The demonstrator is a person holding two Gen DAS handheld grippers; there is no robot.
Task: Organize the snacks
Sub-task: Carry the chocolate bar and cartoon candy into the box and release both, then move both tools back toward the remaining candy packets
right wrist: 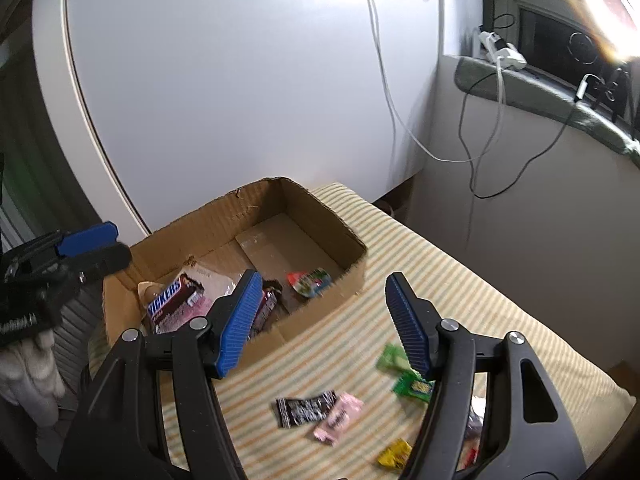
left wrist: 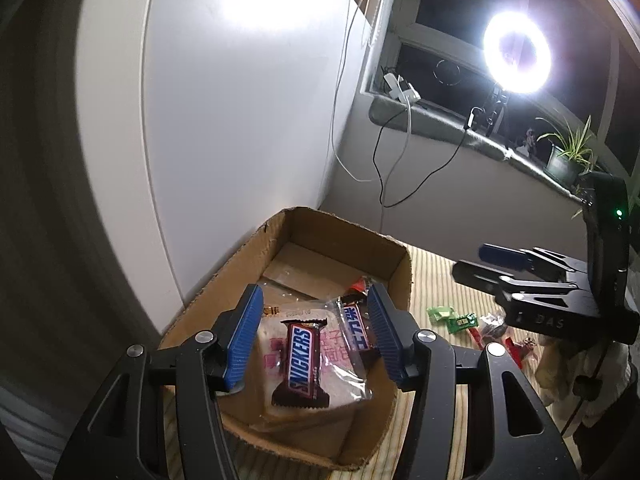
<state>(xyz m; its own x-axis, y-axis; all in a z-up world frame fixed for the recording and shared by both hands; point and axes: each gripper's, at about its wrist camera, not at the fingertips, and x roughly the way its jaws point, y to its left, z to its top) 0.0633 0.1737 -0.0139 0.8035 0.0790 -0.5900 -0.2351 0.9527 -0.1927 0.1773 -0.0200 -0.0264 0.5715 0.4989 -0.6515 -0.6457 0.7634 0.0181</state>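
Observation:
An open cardboard box (left wrist: 352, 236) (right wrist: 256, 216) sits on a striped cloth. Inside lie a Snickers bar (left wrist: 302, 358) (right wrist: 170, 294) on a clear bread pack (left wrist: 336, 364), a second dark bar (left wrist: 358, 330) (right wrist: 266, 308) and a red-green packet (right wrist: 310, 280). My left gripper (left wrist: 316, 334) is open and empty above the Snickers bar. My right gripper (right wrist: 320, 320) is open and empty over the box's near right corner; it also shows in the left wrist view (left wrist: 520, 268). Loose snacks lie on the cloth: a black packet (right wrist: 306, 406), a pink packet (right wrist: 338, 418), green packets (right wrist: 412, 386) (left wrist: 440, 314) and a yellow packet (right wrist: 394, 454).
A white curved panel (left wrist: 224, 120) stands right behind the box. Cables (right wrist: 476, 152) hang from a windowsill (left wrist: 440, 120) with a ring light (left wrist: 516, 52) and a potted plant (left wrist: 566, 156). The striped cloth (right wrist: 460, 280) ends at the right edge.

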